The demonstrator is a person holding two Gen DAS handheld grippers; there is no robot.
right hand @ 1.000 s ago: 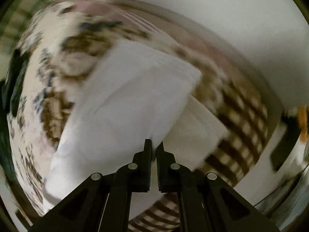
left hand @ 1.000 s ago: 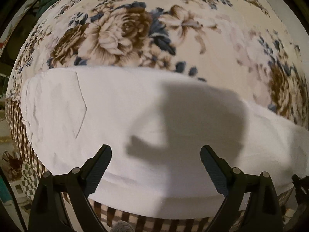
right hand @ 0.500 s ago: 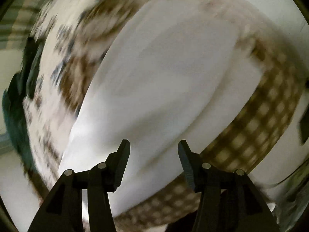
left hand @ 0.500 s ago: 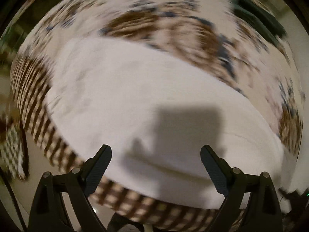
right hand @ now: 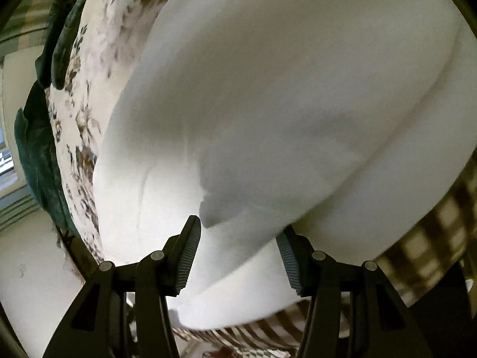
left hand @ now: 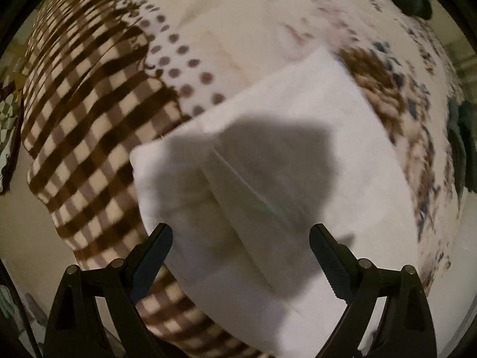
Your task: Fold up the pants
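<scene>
Lying flat on a bedspread (left hand: 98,137) with brown checks and flowers, the white pants (left hand: 298,155) are folded into a thick pad. The left gripper (left hand: 241,256) hangs just above them with its jaws wide apart, holding nothing. The right gripper (right hand: 238,256) also stands open over the white cloth (right hand: 268,104); its jaws have just been opening, and nothing is pinched between them. Some dark green cloth (right hand: 35,149) sits at the bed's far edge.

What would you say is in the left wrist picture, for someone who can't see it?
White folded pants lie on a blanket with brown checks, dots and flowers. The left gripper hangs above them, fingers open and holding nothing, its shadow falling on the cloth.
</scene>
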